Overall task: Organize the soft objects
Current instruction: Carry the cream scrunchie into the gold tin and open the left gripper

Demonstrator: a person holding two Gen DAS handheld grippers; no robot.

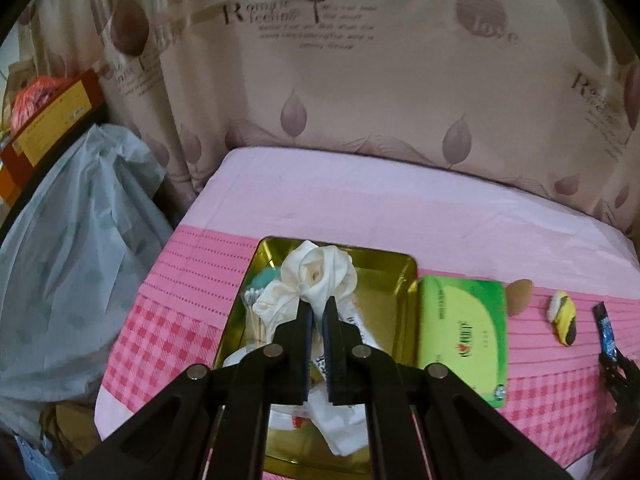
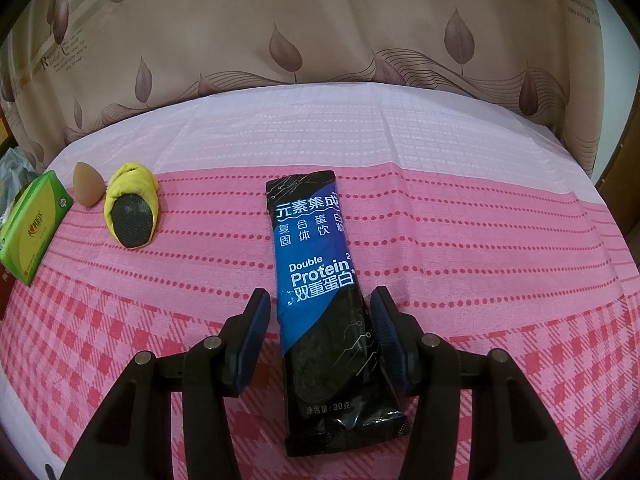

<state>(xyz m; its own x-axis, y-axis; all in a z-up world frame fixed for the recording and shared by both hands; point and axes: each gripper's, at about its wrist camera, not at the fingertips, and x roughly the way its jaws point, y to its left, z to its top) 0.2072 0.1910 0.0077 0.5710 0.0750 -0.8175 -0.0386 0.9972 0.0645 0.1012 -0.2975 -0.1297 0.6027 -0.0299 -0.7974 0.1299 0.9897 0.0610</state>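
On table (image 2: 460,208), pink woven cloth, dotted bands and checks: glossy black-blue protein sachet (image 2: 320,280), flat oblong, long axis running away from camera, between spread pads of right hand-held gripper (image 2: 318,312), contact unclear. Left hand-held gripper (image 1: 319,306) pinching crumpled cream cloth (image 1: 316,276) over rectangular gold tin tray (image 1: 404,272). Beside tray: green tissue pack (image 1: 460,328), brown teardrop sponge (image 2: 86,188), yellow bundle (image 2: 130,208).
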